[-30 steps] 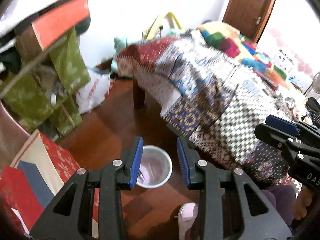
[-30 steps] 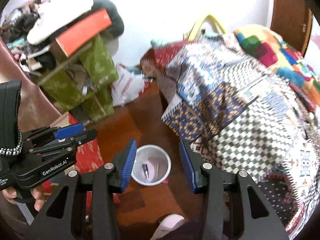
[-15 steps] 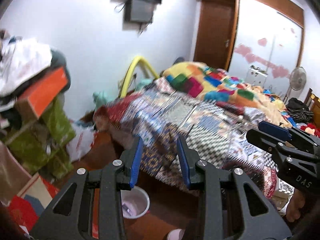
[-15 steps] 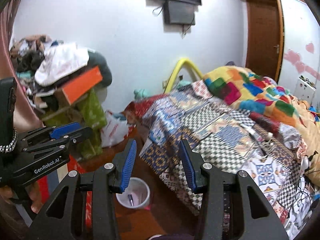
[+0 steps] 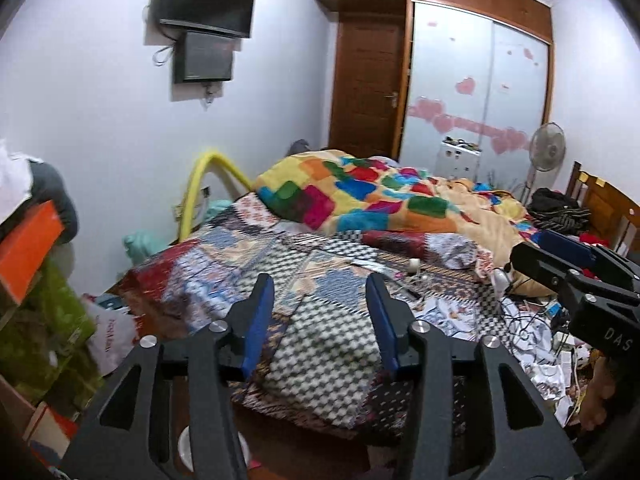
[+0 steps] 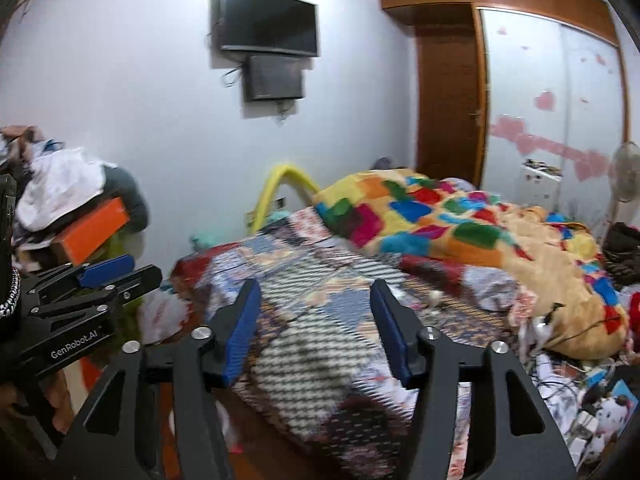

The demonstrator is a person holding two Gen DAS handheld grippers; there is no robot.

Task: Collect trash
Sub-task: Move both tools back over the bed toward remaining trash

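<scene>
Both grippers, left point(image 5: 320, 312) and right point(image 6: 316, 320), are wide open and hold nothing, raised over the bed point(image 5: 344, 336). The bin point(image 5: 188, 448) stands on the floor below the left gripper.

The right gripper point(image 6: 316, 328) is held with its blue-padded jaws apart and empty above a patchwork bedspread point(image 6: 320, 292); the left gripper point(image 6: 146, 276) is seen at the left edge; two dark screens point(image 6: 268, 24) are mounted on the wall.
</scene>
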